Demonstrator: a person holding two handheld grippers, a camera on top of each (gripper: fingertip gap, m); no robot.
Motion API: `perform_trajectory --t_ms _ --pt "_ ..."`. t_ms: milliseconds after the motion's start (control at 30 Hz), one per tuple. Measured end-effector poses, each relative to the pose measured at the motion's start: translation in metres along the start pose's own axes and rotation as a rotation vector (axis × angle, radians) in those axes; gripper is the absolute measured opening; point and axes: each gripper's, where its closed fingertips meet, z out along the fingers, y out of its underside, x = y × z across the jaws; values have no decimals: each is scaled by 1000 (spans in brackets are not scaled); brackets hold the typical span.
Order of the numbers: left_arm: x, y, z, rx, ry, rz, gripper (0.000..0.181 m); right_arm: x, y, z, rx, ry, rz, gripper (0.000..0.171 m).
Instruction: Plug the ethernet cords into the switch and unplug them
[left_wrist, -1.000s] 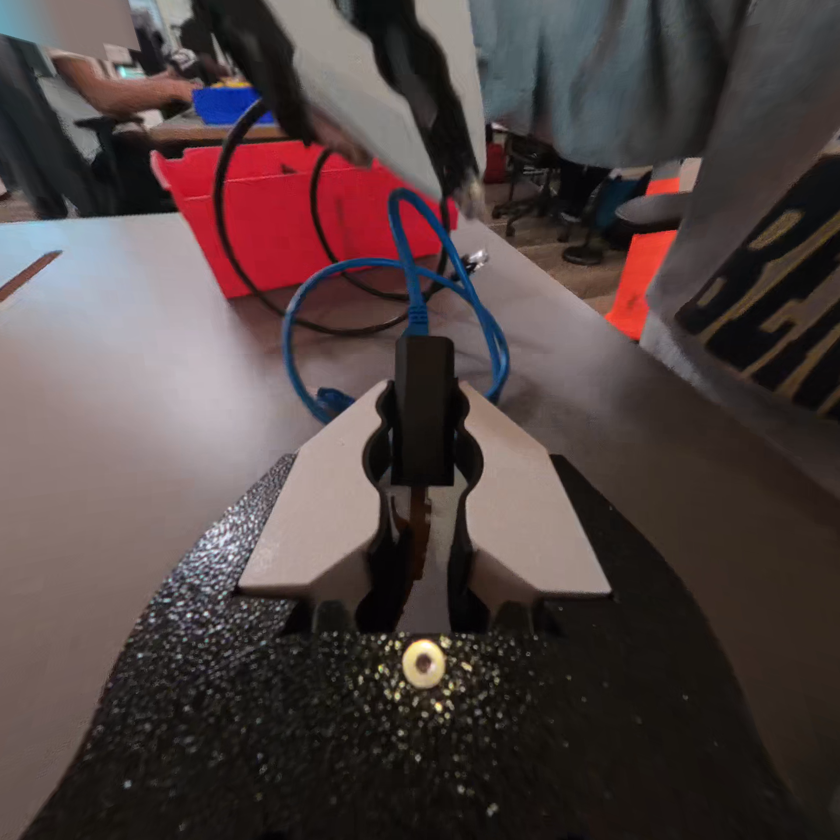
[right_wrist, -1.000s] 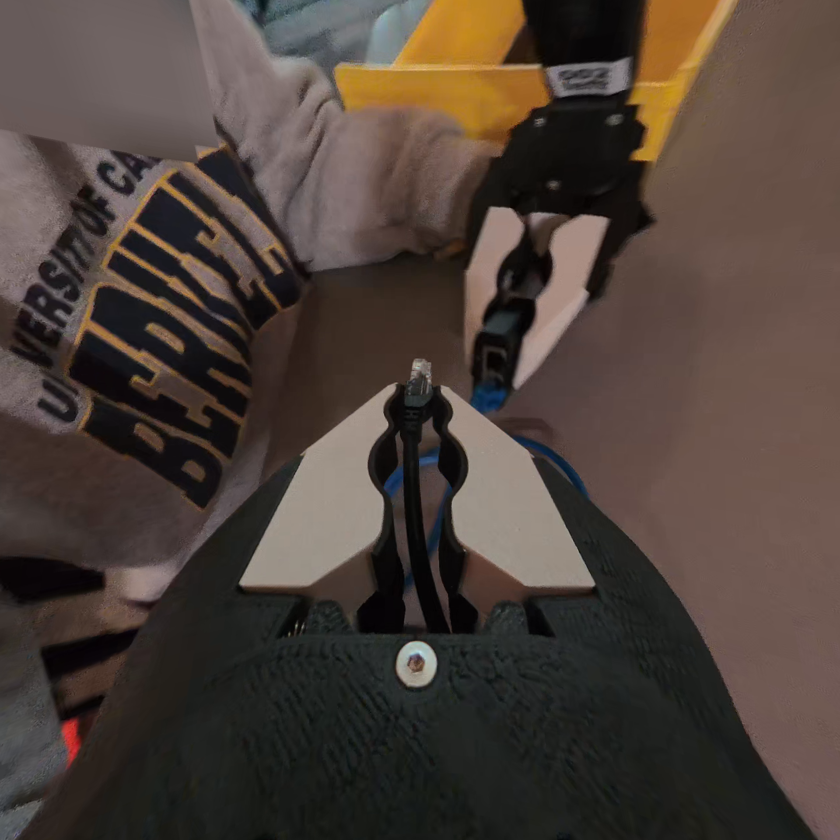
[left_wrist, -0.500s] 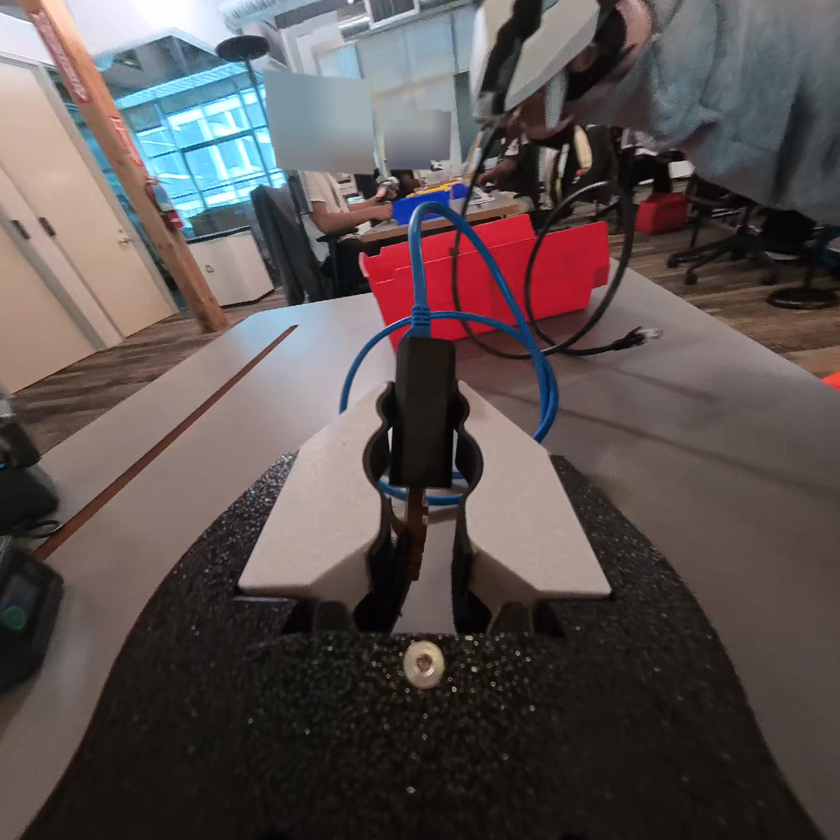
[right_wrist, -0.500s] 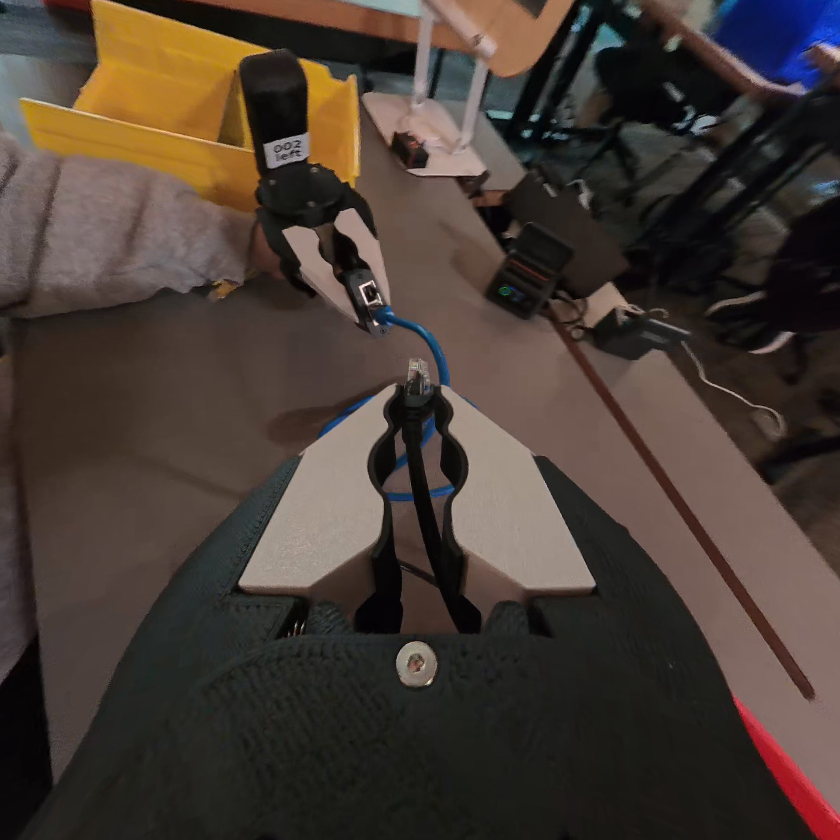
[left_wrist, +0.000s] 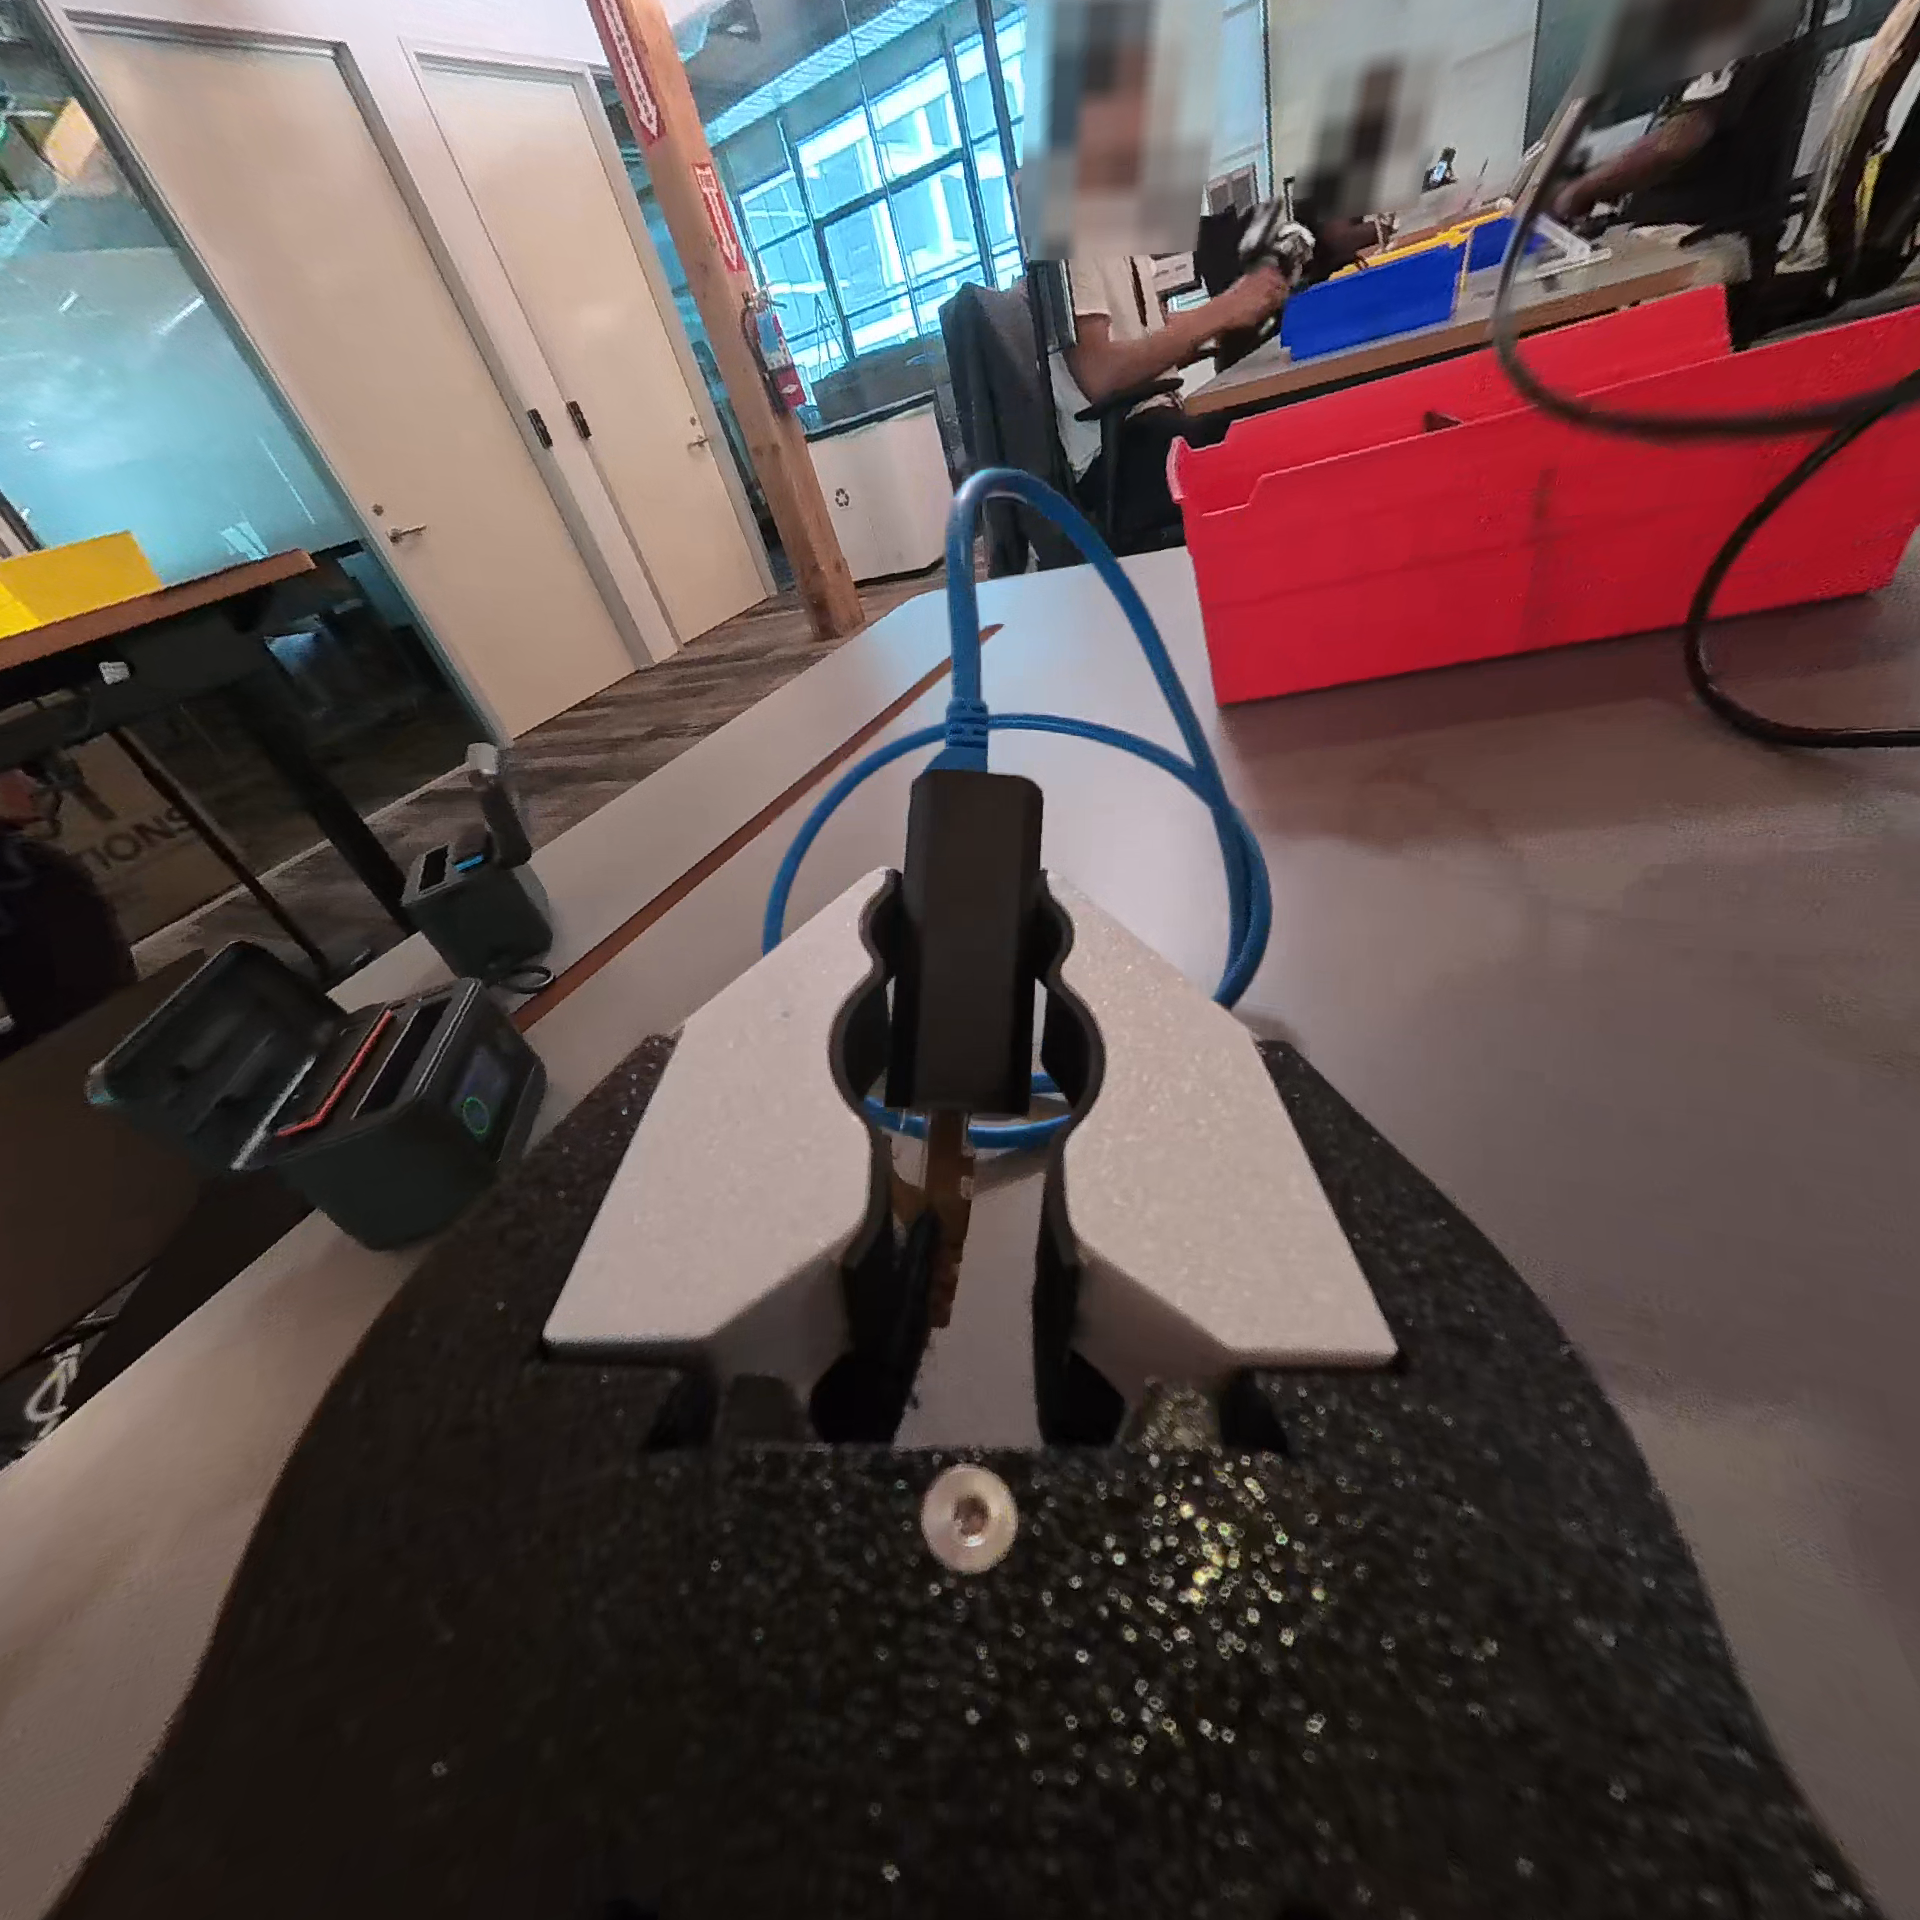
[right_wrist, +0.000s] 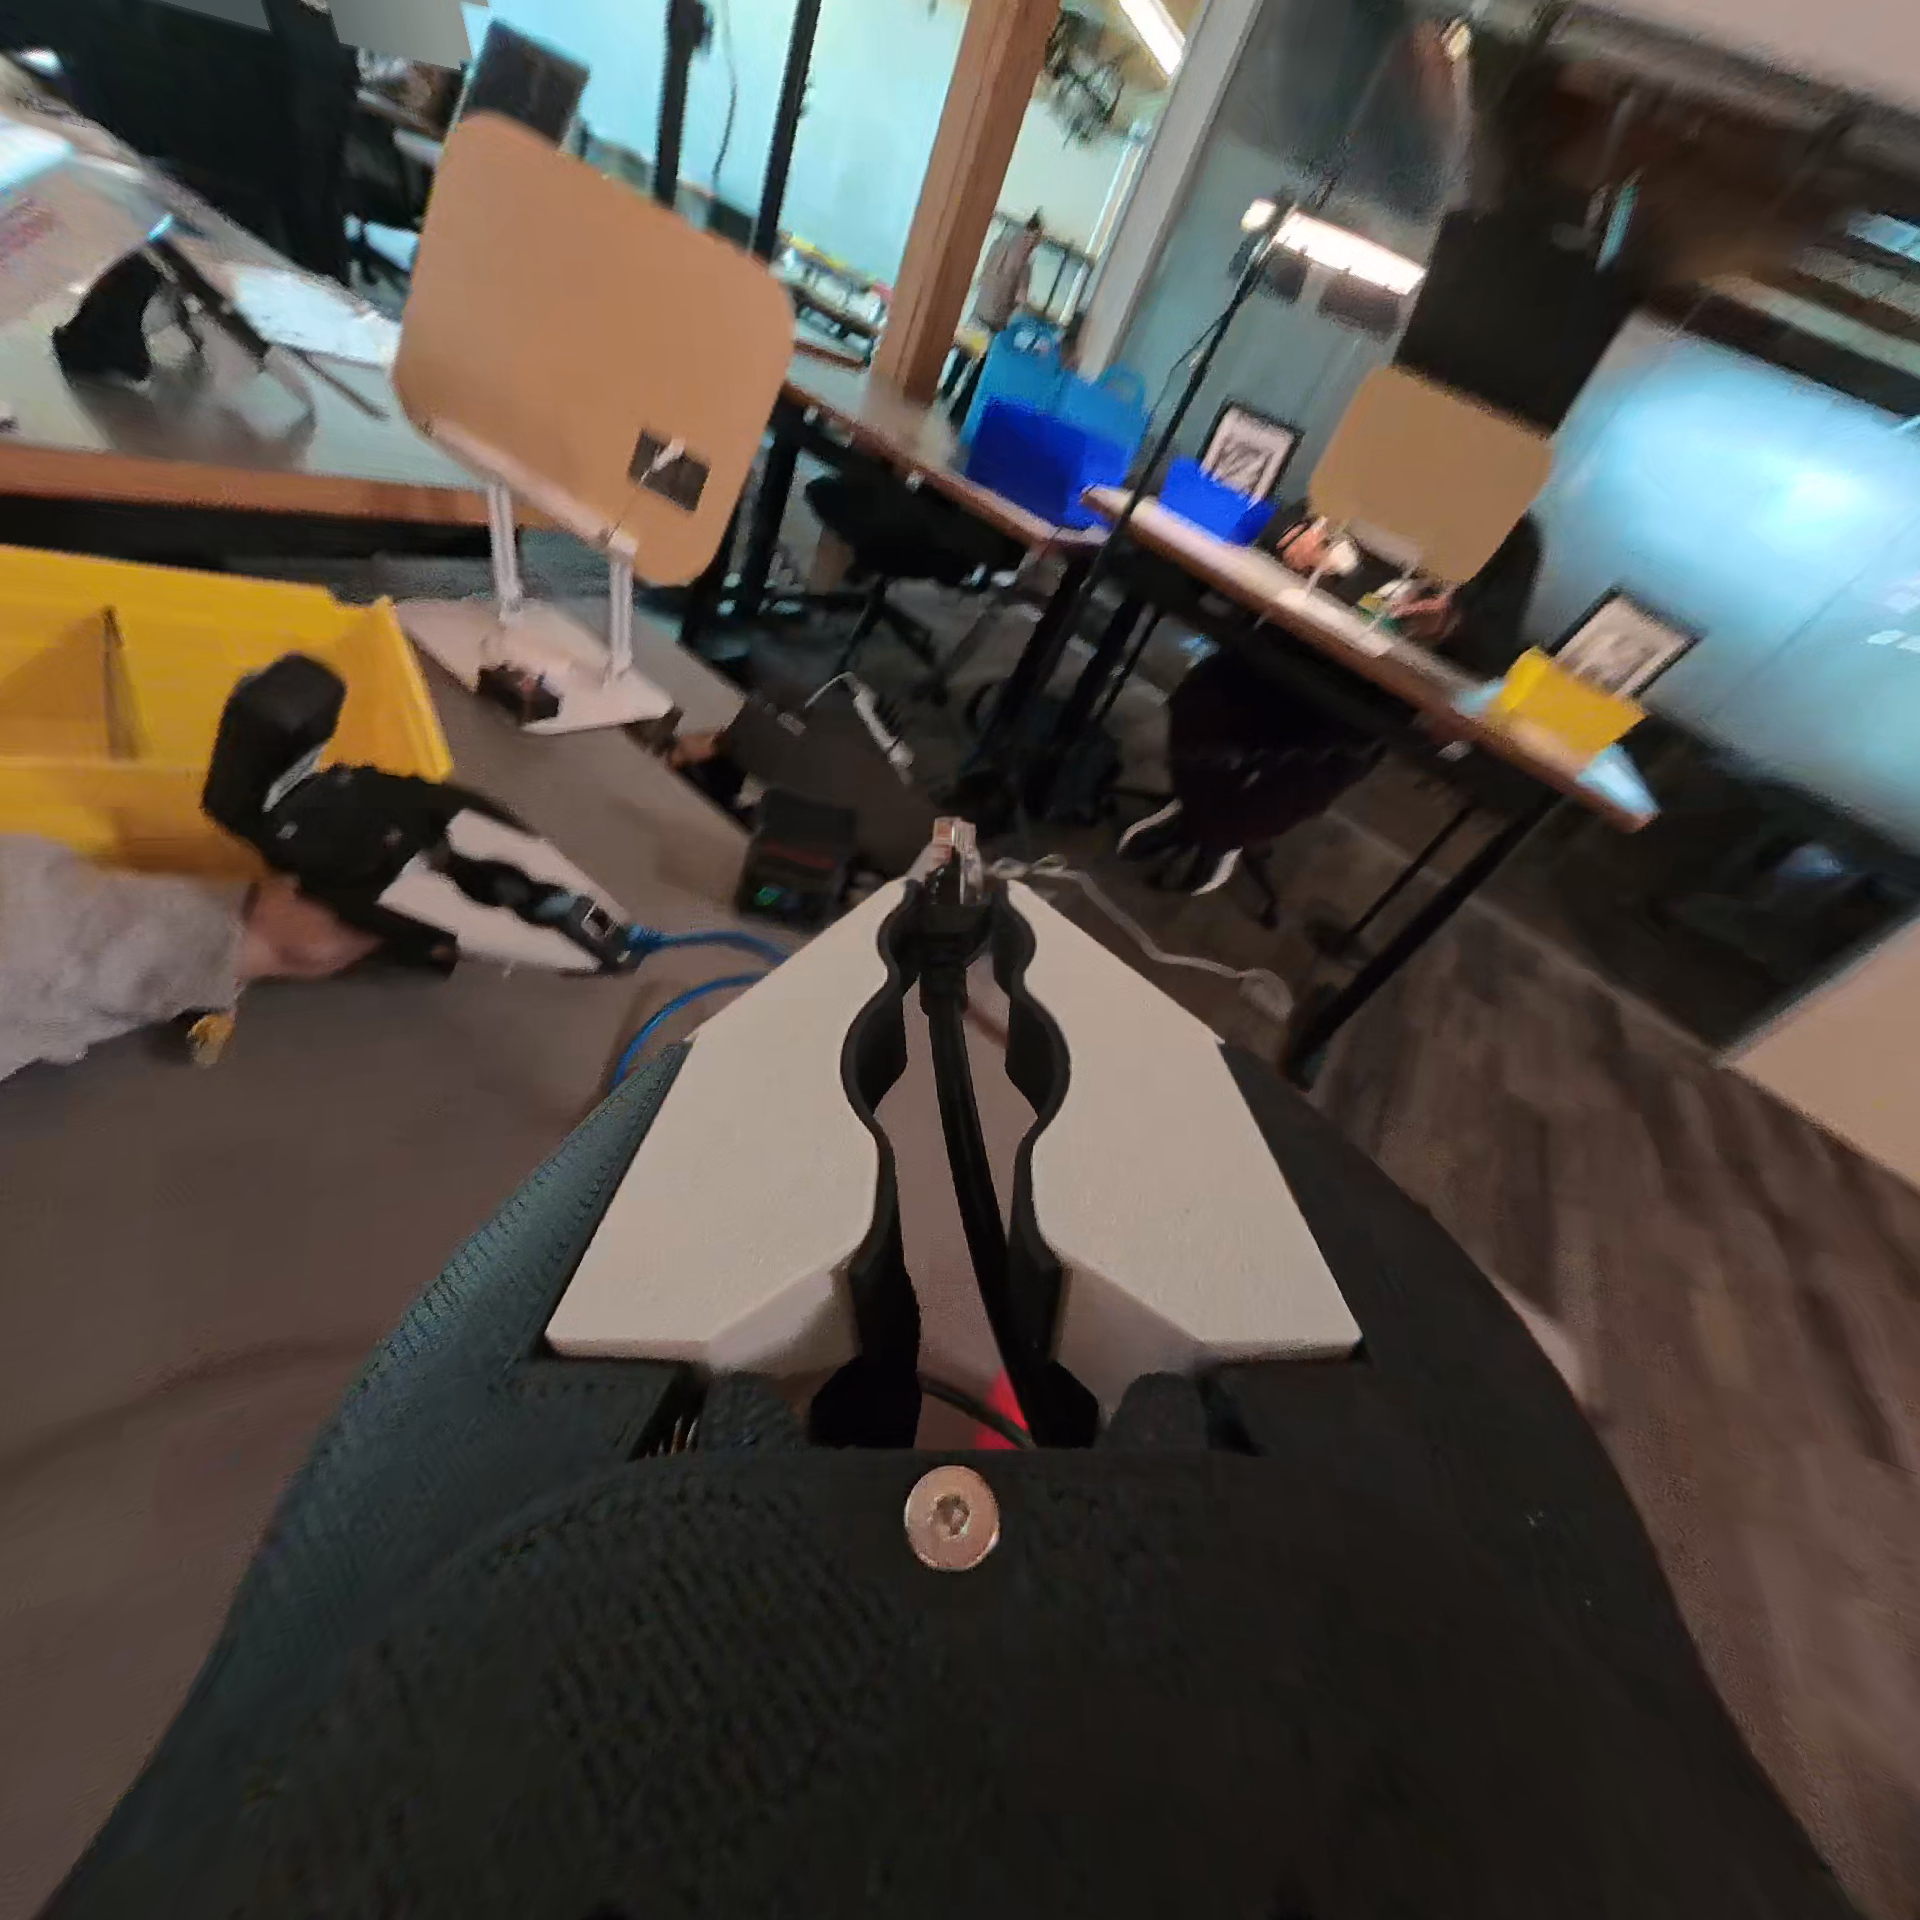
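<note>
Two low wrist views, shared table (left_wrist: 1558, 1039)

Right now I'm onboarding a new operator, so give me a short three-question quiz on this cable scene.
1. True or false: the left gripper is shut on a small black box with a blue cable plugged into it.
2. What does the right gripper hold?
A. a black cable by its plug
B. a pen
C. nothing
3. What colour is the bin beyond the blue cable in the left wrist view?

Key: 1 true; 2 A; 3 red.
</note>
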Motion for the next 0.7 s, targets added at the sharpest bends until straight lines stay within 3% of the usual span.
perform_trajectory --t_ms 167,400,533,700 --pt "6 3 3 -20 17 22 21 54 -69 -43 23 117 -116 11" --pt "11 6 5 -37 36 28 21 118 -116 -76 19 240 -160 11" --pt "12 7 6 -41 45 23 21 141 -98 -82 -18 256 -164 11" --pt "14 8 6 -48 51 26 21 163 -14 -90 -140 323 -180 11"
